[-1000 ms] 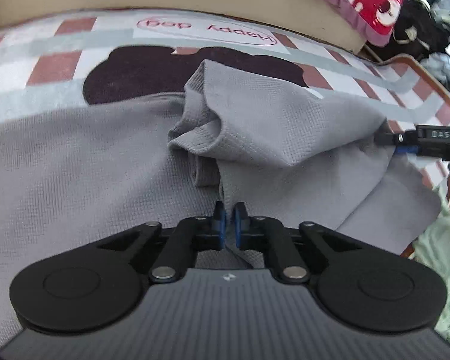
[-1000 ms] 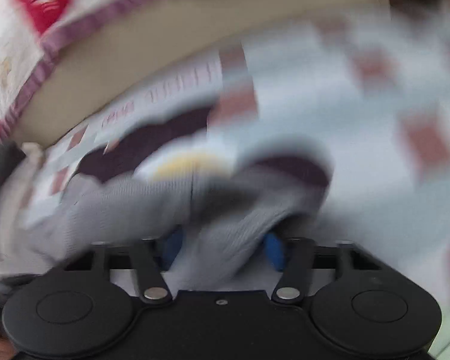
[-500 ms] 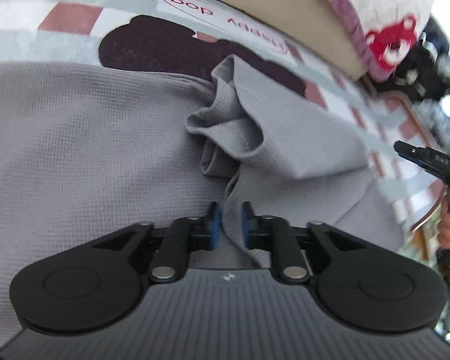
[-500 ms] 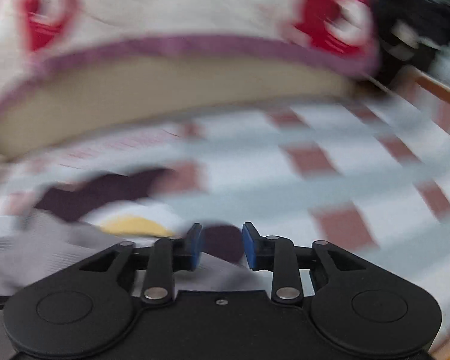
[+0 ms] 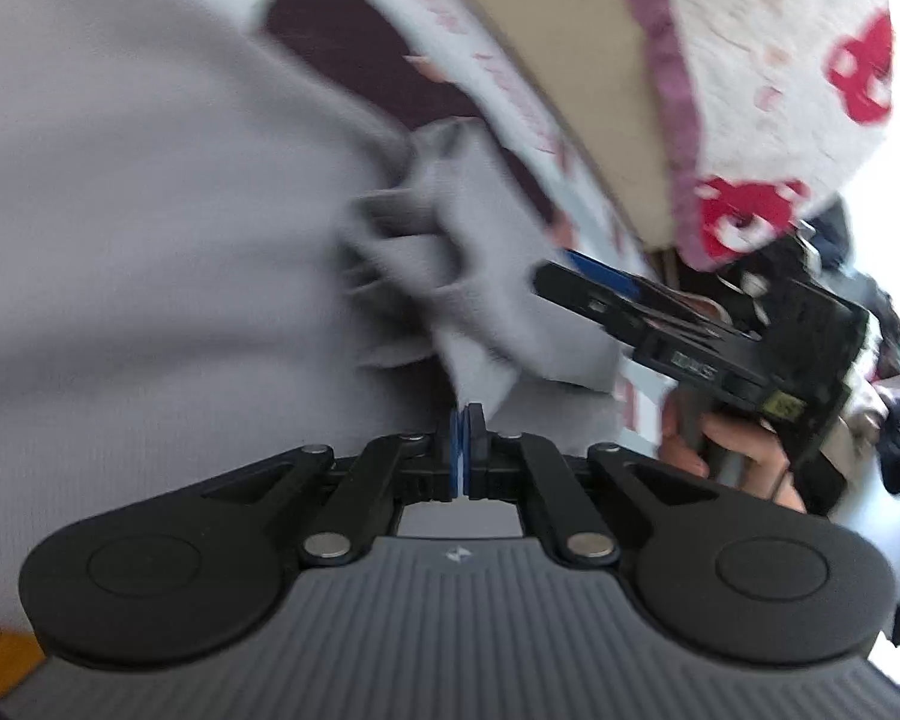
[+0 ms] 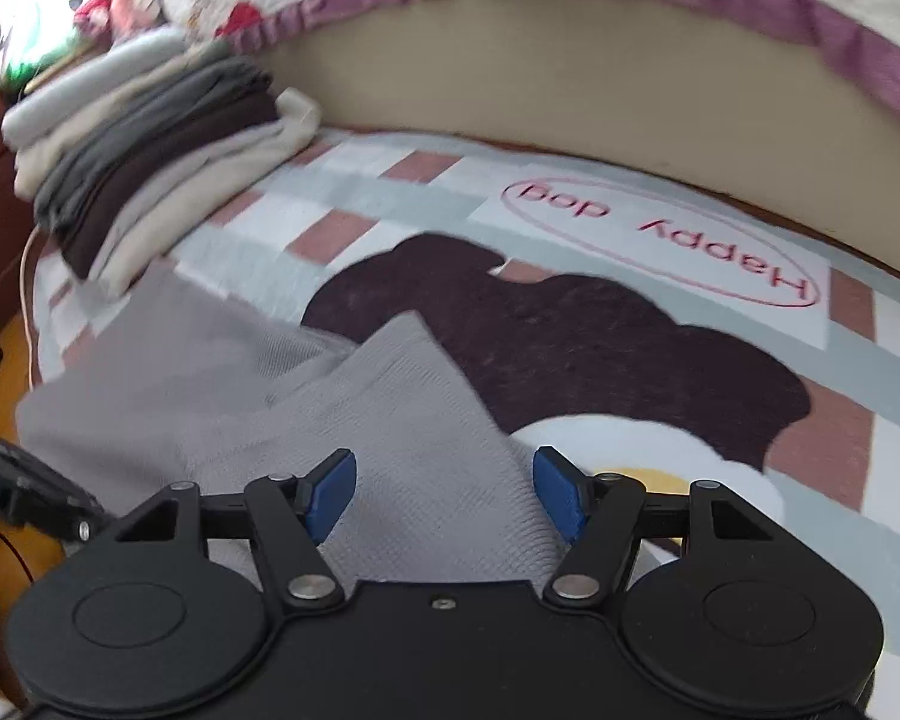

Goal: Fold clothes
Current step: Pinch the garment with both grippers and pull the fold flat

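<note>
left gripper (image 5: 463, 420) pinched again on grey garment (image 6: 414, 420) fold | right gripper (image 6: 444, 489) let go, jaws opening over cloth, not pinching | garment on blanket (image 6: 630, 240) | regrip pending

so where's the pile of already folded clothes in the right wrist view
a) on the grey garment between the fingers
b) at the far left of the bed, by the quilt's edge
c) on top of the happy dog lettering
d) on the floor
b: the stack of folded clothes sits at the upper left on the patterned bed cover, beyond the grey garment and well left of the "Happy dog" lettering.
</note>
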`<act>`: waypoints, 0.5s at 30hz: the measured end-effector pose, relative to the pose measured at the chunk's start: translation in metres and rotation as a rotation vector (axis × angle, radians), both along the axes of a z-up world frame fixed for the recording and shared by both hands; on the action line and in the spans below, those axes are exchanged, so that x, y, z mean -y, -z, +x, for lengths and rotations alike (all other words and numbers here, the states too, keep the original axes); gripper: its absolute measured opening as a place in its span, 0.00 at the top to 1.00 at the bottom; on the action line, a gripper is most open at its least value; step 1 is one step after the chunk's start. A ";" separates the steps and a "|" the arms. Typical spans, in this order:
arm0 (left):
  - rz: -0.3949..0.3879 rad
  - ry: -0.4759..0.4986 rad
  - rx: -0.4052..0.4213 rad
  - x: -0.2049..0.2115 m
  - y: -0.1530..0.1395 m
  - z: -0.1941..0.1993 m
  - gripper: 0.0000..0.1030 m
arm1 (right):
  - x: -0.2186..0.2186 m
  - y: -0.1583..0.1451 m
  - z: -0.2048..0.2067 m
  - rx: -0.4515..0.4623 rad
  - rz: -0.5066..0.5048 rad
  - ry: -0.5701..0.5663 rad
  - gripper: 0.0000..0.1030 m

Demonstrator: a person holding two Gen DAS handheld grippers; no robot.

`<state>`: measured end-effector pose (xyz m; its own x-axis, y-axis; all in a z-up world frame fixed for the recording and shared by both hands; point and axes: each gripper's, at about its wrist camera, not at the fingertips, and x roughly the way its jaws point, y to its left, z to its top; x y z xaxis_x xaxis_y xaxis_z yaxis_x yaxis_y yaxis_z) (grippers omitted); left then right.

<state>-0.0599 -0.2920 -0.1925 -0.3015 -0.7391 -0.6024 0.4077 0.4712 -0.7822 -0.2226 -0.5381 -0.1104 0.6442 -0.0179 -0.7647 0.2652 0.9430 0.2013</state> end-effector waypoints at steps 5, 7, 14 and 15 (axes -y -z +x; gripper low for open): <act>0.063 -0.010 0.085 -0.002 0.002 0.002 0.82 | -0.011 0.002 -0.009 0.061 -0.042 -0.078 0.96; 0.035 -0.038 0.116 -0.004 -0.006 0.006 0.64 | -0.018 -0.009 -0.024 0.137 -0.031 -0.097 0.96; -0.155 -0.085 0.316 -0.014 -0.044 0.015 0.55 | -0.050 0.003 -0.080 0.149 0.011 -0.105 0.92; -0.195 -0.056 0.348 -0.011 -0.051 0.011 0.52 | -0.051 0.008 -0.081 0.133 0.012 -0.085 0.91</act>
